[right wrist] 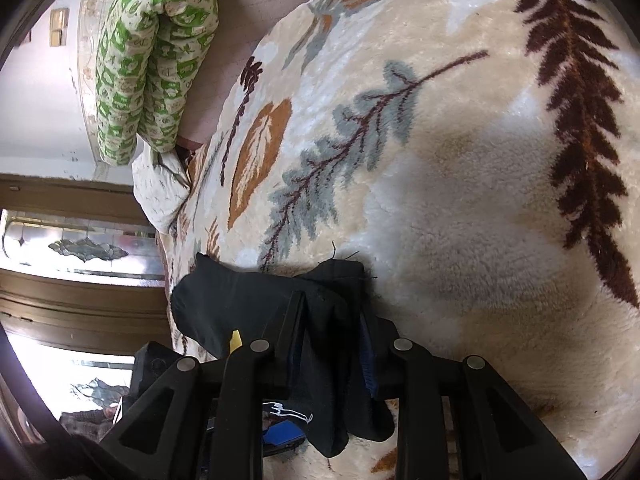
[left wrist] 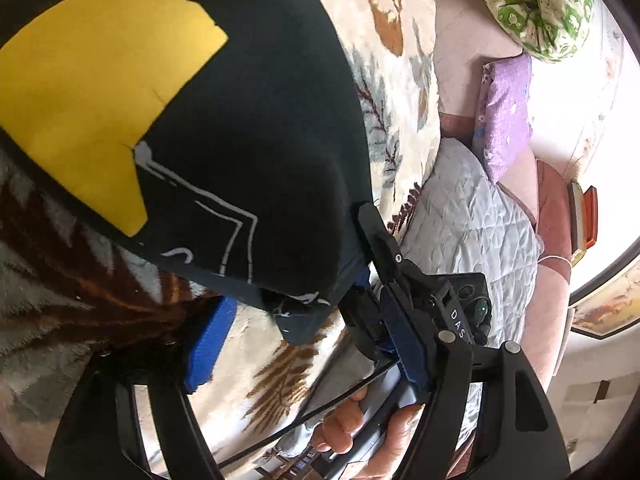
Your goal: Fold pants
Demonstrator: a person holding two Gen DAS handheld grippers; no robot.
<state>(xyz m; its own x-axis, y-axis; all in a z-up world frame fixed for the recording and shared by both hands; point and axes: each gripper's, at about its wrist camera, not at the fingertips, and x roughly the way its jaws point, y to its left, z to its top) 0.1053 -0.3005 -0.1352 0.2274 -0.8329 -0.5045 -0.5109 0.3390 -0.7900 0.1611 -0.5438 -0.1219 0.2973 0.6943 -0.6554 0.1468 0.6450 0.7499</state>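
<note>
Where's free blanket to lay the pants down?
Bare leaf-print blanket ahead of the right hand-held gripper, running to the dark fern print. Crowded at the bed's far edge: green patterned quilt, white pillow. The near edge is taken by the black pants.

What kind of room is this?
Probably a bedroom: a plush cream blanket with leaf patterns covers a bed, a green-and-white patterned pillow lies at its far end, beside a purple floral cushion.

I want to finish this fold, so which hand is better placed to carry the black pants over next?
Right. The right tongs are clamped on a bunched edge of the black pants, while the left tongs stand open, gripping nothing. The pants lie on the leaf-patterned blanket.
</note>
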